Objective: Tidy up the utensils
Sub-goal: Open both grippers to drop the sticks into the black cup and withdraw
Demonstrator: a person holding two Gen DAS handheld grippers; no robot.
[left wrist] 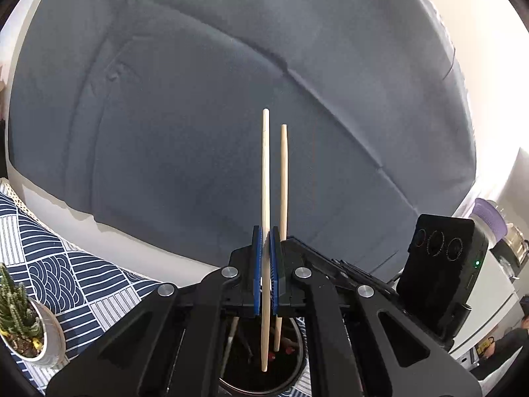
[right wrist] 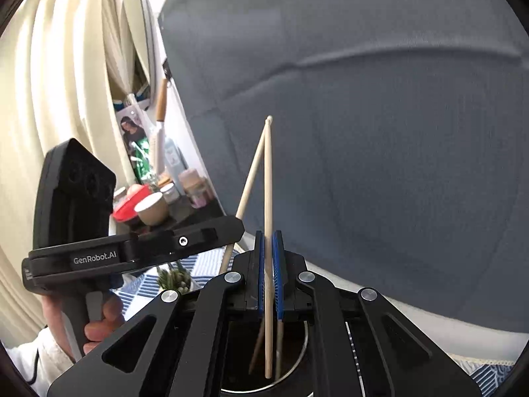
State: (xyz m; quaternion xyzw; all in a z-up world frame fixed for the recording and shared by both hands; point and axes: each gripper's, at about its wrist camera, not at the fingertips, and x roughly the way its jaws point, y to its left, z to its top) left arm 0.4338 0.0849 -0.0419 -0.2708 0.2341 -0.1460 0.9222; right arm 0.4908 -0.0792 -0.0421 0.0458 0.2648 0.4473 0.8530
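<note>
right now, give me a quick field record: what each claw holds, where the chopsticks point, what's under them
left claw: shut on one chopstick, upright
right claw: shut on the other chopstick, upright
lower tips: over the mouth of the round holder, other utensils inside
table covering: blue patterned cloth
nearby: potted cactus
backdrop: grey sofa

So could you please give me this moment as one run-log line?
left gripper: shut on chopstick | right gripper: shut on second chopstick | both above utensil holder | tips unreleased
</note>
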